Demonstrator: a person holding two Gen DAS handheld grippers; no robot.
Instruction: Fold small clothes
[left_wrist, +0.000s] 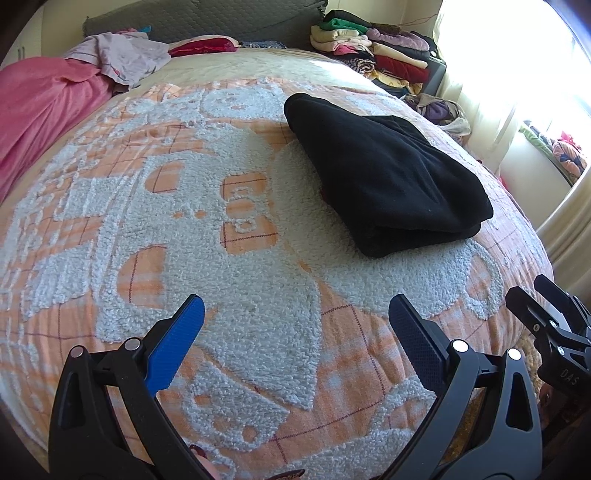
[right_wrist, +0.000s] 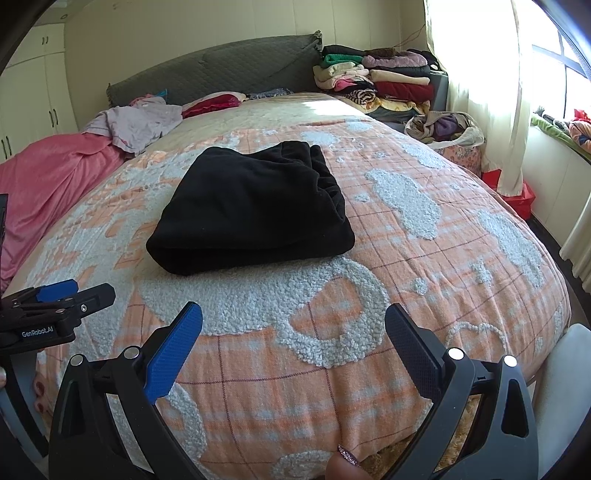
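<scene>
On the bedspread (right_wrist: 424, 280), a folded black garment (right_wrist: 251, 214) lies beyond the left gripper (left_wrist: 295, 332) and right gripper (right_wrist: 293, 332), both wide open and empty. A careless grab could likely undo its loose top fold.

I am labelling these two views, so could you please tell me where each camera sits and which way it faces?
Left wrist: on the left gripper, open, facing up the bed; black folded garment ahead-right; right gripper at right edge.
Right wrist: on the right gripper, open, garment ahead-left; left gripper at left edge, a fingertip below.
Shared: garment, bed, clothes stack.
</scene>
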